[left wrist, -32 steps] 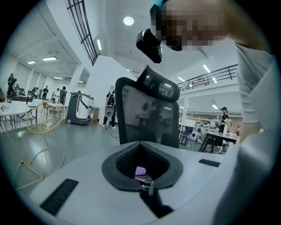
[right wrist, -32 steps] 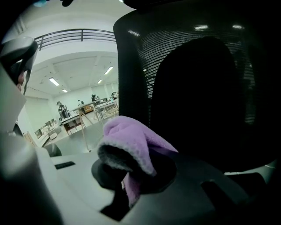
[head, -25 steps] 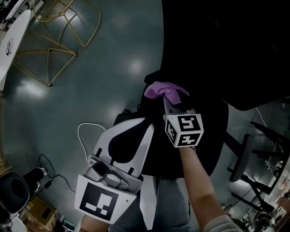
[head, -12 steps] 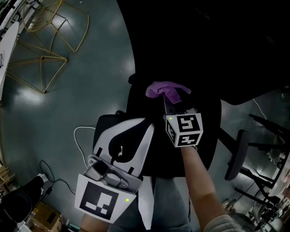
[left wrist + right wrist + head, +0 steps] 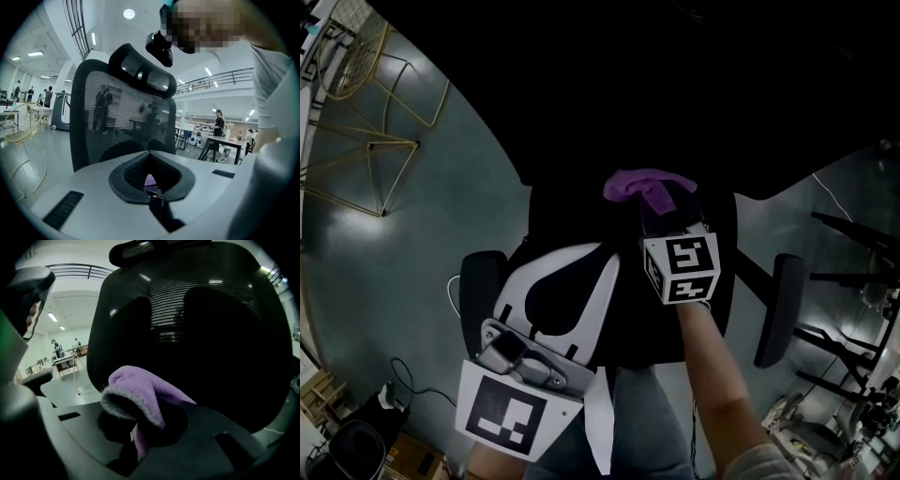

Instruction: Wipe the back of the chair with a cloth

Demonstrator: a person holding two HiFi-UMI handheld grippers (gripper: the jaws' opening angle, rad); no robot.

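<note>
Clamping a purple cloth (image 5: 639, 185) between its dark jaws, the right gripper (image 5: 656, 208) is held up to the black mesh back of an office chair (image 5: 572, 211). Seen from the head, the cloth sits at the near face of the backrest, roughly at its middle. From the right gripper view a folded lobe of the cloth (image 5: 140, 394) bulges above the jaws of the right gripper (image 5: 140, 427), with the mesh of the chair (image 5: 197, 333) filling the scene behind it – whether fabric and mesh actually touch cannot be told. The left gripper (image 5: 605, 251), white and held nearer the person and to the left of the right one, has its jaws drawn together at the tips with nothing caught between them. Its own view shows those tips of the left gripper (image 5: 151, 154) pointed at the chair (image 5: 122, 122), whose headrest (image 5: 140, 75) rises above – the gripper clear of the mesh. Both armrests, the left armrest (image 5: 476, 286) and the right armrest (image 5: 776, 305), flank the grippers. A gold wire frame (image 5: 366, 122) stands on the grey floor (image 5: 441, 216) at far left.
</note>
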